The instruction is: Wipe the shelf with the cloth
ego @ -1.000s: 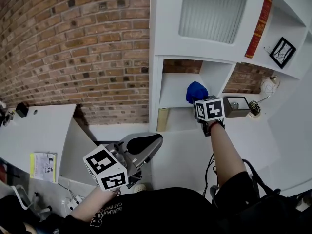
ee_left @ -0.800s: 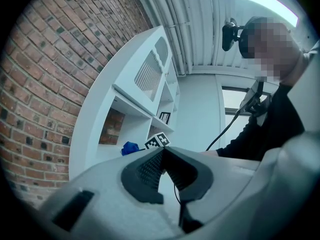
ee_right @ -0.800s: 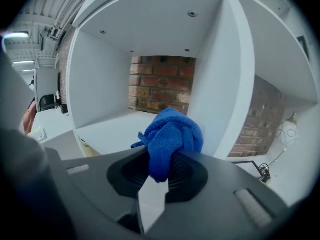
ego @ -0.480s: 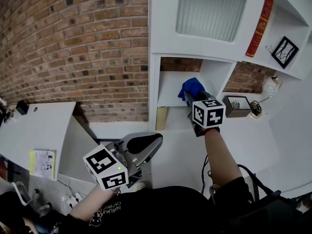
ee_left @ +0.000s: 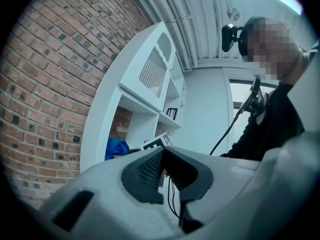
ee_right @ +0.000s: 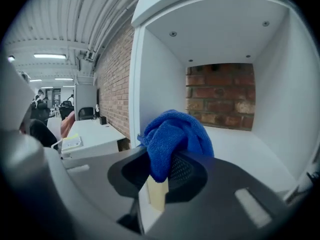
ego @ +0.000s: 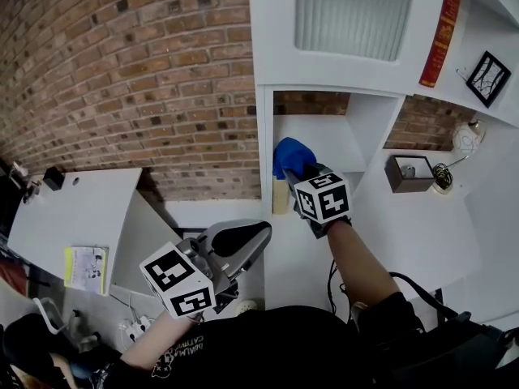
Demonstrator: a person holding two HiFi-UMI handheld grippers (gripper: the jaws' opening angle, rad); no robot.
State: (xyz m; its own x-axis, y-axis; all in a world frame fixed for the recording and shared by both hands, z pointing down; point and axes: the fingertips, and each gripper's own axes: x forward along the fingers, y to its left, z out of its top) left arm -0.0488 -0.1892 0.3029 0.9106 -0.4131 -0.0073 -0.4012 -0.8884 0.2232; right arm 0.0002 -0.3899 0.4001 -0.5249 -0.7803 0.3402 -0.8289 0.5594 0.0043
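A blue cloth [ego: 291, 156] is bunched at the front left corner of the white shelf cubby [ego: 328, 140], which has a brick back wall. My right gripper [ego: 299, 171] is shut on it, just in front of the cubby's left wall. In the right gripper view the cloth [ee_right: 173, 136] bulges out above the jaws, with the shelf floor [ee_right: 240, 146] stretching behind it. My left gripper [ego: 256, 233] hangs low, away from the shelf, with its jaws together and nothing in them. In the left gripper view, that gripper [ee_left: 162, 156] points toward the shelf unit, where the cloth [ee_left: 116, 148] shows.
A red book [ego: 443, 31] and a framed picture [ego: 489, 78] sit on upper shelves at the right. A small grey box [ego: 405, 173], a coiled cable [ego: 443, 177] and a white round object [ego: 464, 140] occupy the neighbouring cubby. A white desk [ego: 73, 213] with a yellow paper [ego: 85, 267] stands at the left.
My right gripper has carried the cloth leftward along the shelf and out toward its front left corner. The left gripper has stayed where it was.
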